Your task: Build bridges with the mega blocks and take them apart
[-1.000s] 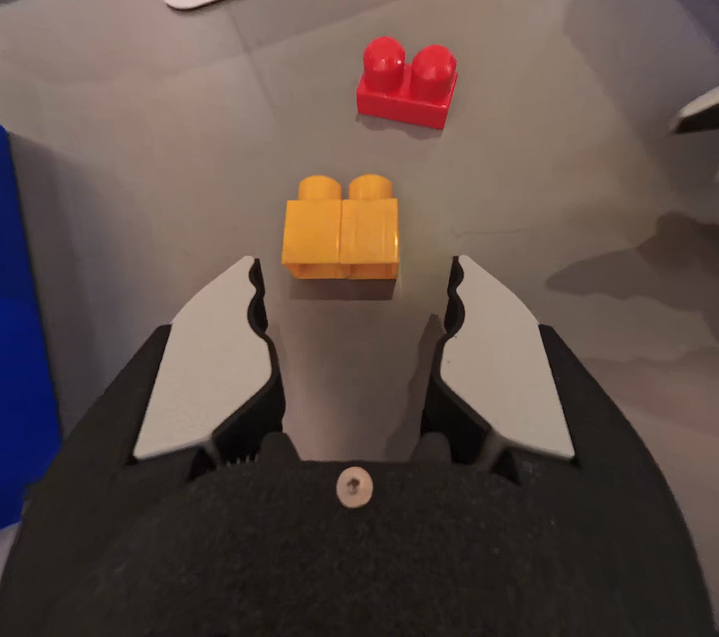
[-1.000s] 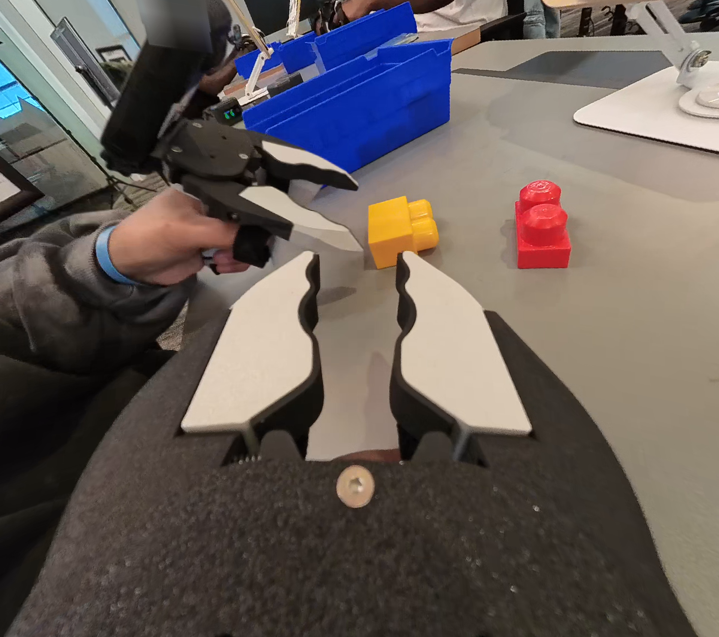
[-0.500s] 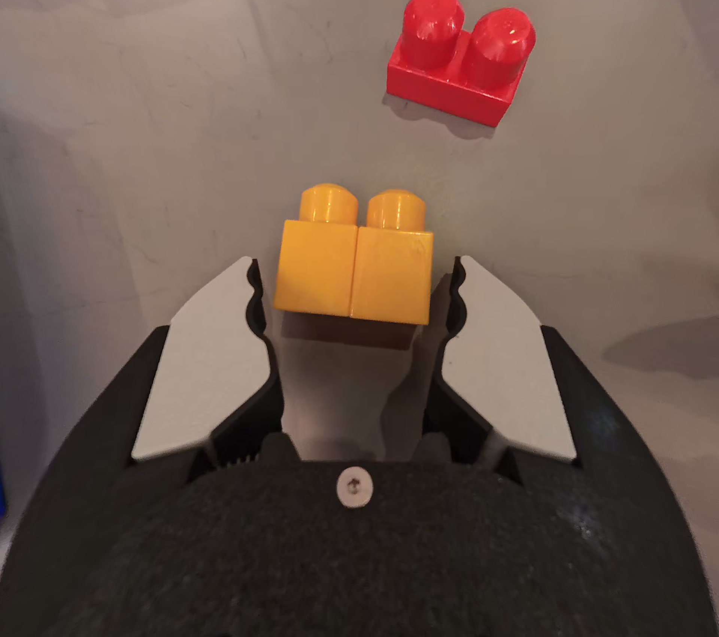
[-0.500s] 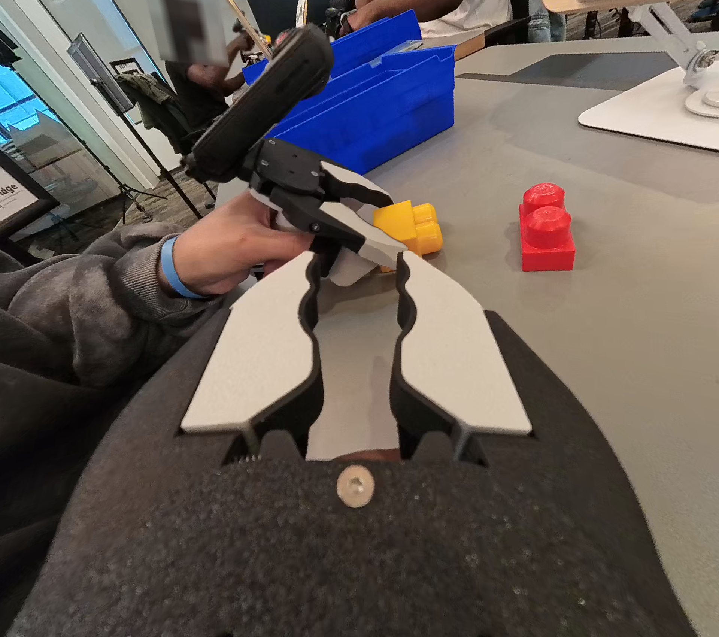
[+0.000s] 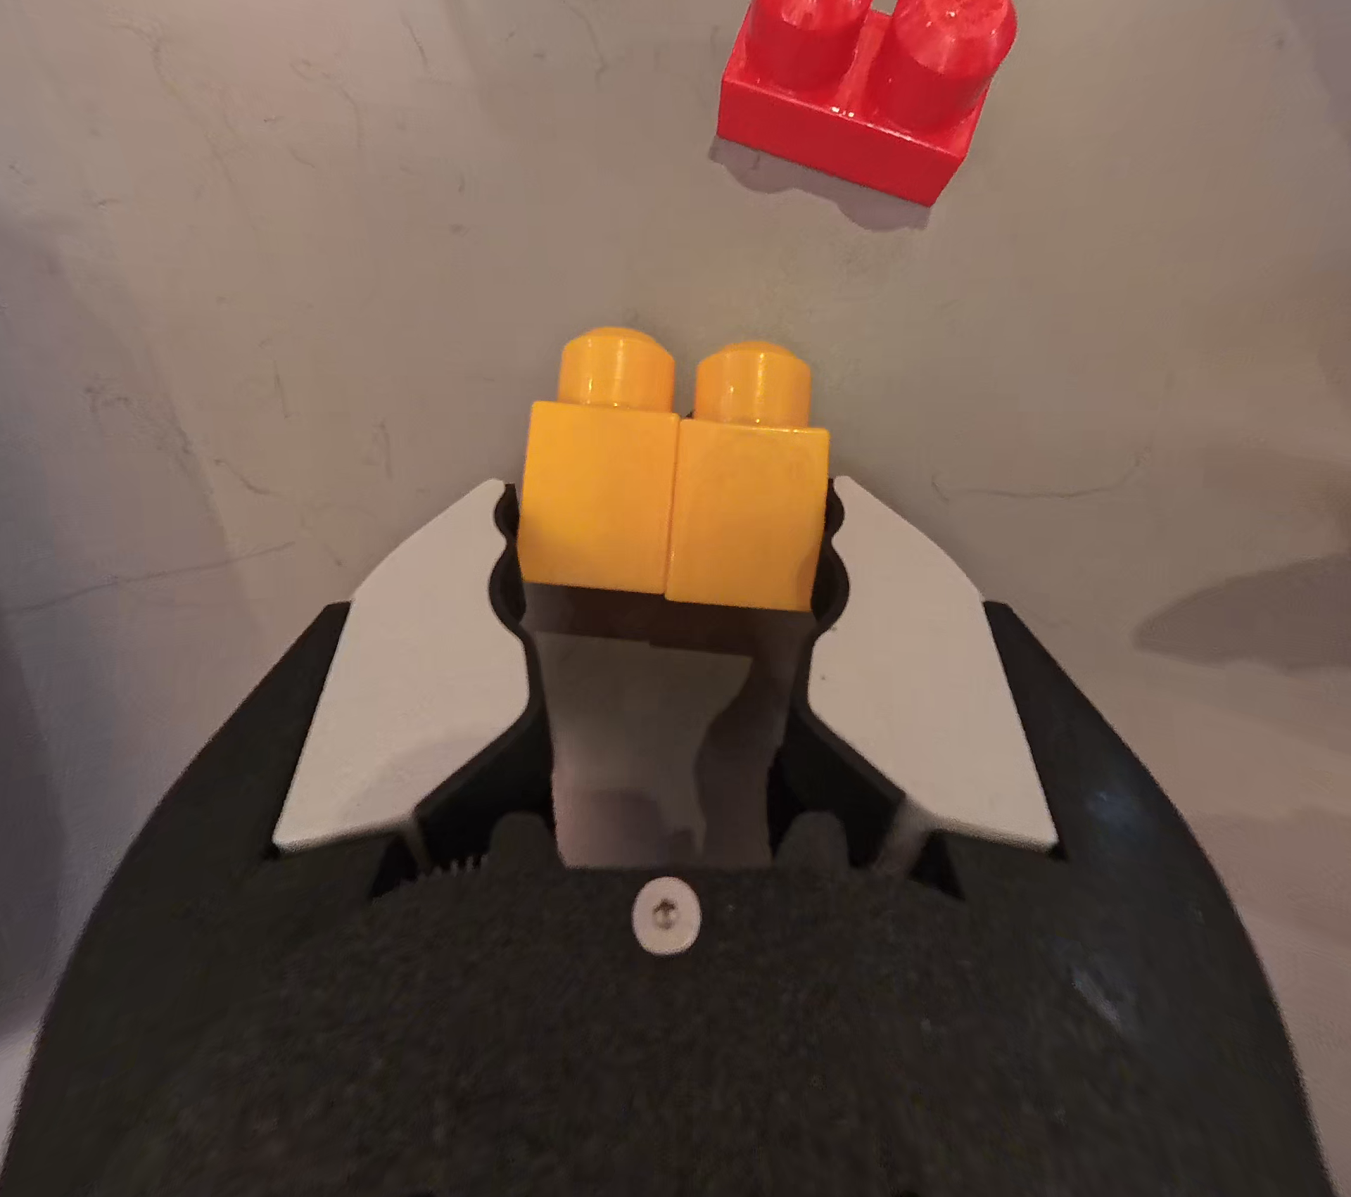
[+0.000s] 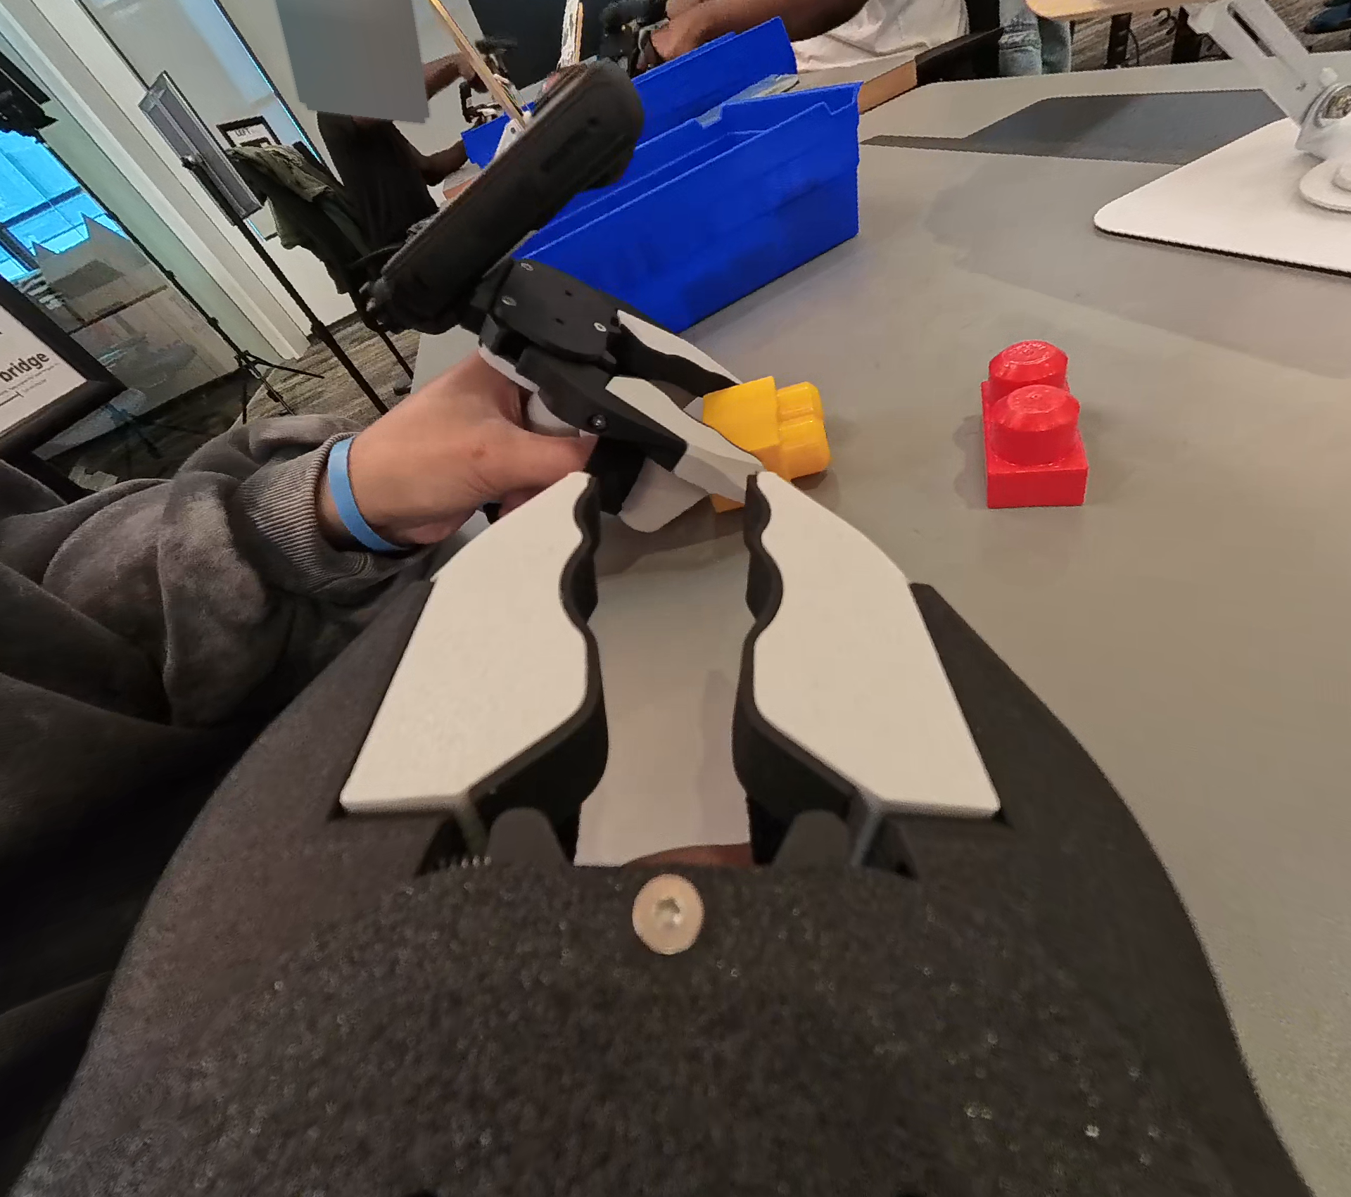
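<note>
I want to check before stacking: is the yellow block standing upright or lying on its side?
On its side. The yellow block has its two studs pointing sideways along the table, not upward like the red block.

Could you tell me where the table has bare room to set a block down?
The grey table is bare in front of the red block, and between it and the white stand base. It is crowded around the yellow block, where the left gripper closes in beside the blue bin.
</note>
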Available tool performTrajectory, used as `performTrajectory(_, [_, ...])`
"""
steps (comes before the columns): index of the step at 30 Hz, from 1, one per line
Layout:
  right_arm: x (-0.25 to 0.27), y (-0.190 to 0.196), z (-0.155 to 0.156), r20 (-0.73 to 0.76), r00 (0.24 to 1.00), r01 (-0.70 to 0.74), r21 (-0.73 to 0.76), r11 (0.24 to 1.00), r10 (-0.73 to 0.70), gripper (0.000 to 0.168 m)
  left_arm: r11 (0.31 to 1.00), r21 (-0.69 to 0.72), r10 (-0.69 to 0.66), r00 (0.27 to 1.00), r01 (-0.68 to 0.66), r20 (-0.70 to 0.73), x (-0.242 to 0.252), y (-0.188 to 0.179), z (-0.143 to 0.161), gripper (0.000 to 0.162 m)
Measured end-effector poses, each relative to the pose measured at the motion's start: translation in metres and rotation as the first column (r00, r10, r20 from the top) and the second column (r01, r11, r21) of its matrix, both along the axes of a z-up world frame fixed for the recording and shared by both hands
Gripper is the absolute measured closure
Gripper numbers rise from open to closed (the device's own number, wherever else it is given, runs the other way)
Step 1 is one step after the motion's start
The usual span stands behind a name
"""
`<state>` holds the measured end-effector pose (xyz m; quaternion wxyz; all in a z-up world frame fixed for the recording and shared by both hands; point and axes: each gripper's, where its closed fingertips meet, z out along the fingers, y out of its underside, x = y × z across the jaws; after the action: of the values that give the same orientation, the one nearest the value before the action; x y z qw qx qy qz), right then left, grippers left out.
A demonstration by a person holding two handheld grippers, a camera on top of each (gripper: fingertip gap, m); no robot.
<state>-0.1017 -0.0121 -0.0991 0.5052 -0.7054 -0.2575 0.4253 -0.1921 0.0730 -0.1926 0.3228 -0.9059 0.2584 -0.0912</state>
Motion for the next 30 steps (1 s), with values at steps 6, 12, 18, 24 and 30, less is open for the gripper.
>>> performTrajectory(6, [0.001, 0.001, 0.0, 0.001, 1.0, 0.004, 0.0, 1.0, -0.004, 0.131, 0.995, 0.085, -0.045, 0.999, 0.044, 0.016, -0.004, 0.001, 0.017, 0.086])
performTrajectory(12, [0.0, 0.001, -0.004, 0.019, 1.0, 0.007, -0.002, 1.0, -0.007, 0.13, 0.998, 0.031, -0.064, 0.998, 0.063, 0.025, -0.012, -0.002, 0.008, 0.086])
performTrajectory(18, [-0.001, 0.001, -0.005, 0.021, 1.0, 0.004, -0.007, 1.0, -0.004, 0.13, 0.997, 0.031, -0.064, 0.998, 0.064, 0.011, -0.01, -0.003, 0.002, 0.085])
performTrajectory(24, [-0.003, -0.001, -0.005, 0.027, 1.0, -0.005, -0.007, 1.0, 0.006, 0.13, 0.998, 0.041, -0.042, 0.999, 0.041, 0.007, -0.01, 0.001, 0.0, 0.084])
performTrajectory(30, [-0.003, -0.001, -0.006, 0.024, 1.0, -0.011, -0.015, 1.0, 0.012, 0.13, 0.999, 0.021, -0.048, 0.999, 0.048, 0.026, -0.01, -0.011, 0.003, 0.076])
